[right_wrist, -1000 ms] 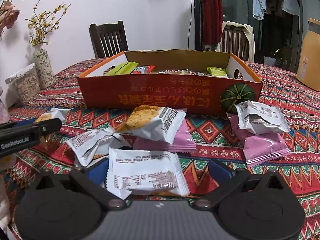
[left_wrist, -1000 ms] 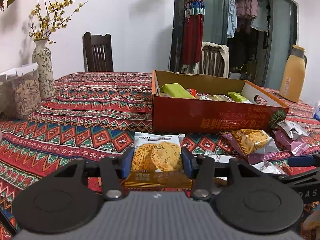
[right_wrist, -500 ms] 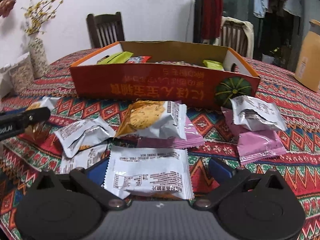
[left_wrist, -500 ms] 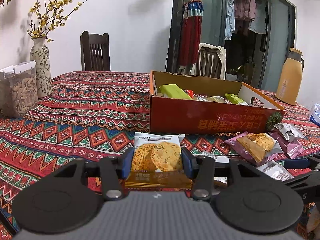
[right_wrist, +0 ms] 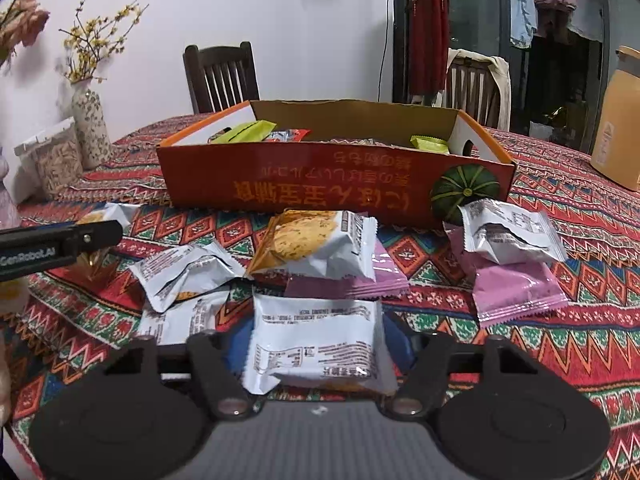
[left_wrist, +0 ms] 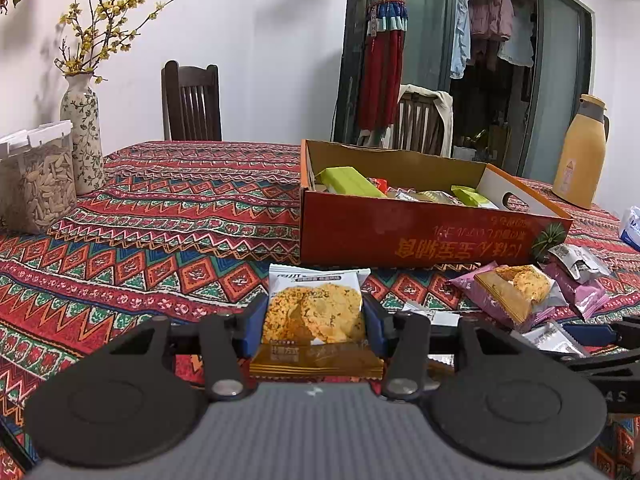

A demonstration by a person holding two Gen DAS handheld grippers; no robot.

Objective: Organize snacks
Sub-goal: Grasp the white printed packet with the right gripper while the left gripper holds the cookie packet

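My left gripper (left_wrist: 315, 326) is shut on a cracker packet (left_wrist: 315, 316) with an orange-and-white front, held above the tablecloth short of the orange cardboard box (left_wrist: 420, 236). My right gripper (right_wrist: 316, 346) is shut on a white snack packet (right_wrist: 316, 344), printed back side up, and lifts it over the pile. The box (right_wrist: 320, 192) holds green and red snacks. Loose packets lie before it: a cracker packet (right_wrist: 316, 244), pink packets (right_wrist: 516, 292) and silver ones (right_wrist: 184, 272). The left gripper's finger (right_wrist: 60, 240) shows at the left in the right wrist view.
A patterned red tablecloth (left_wrist: 160, 220) covers the table. A flowered vase (left_wrist: 82, 136) and a clear jar of seeds (left_wrist: 38, 184) stand at the left. A yellow thermos (left_wrist: 580, 160) stands at the far right. Two wooden chairs (left_wrist: 192, 100) stand behind the table.
My right gripper has closed on the white packet and lifted it off the pile. My left gripper has kept the cracker packet and risen slightly.
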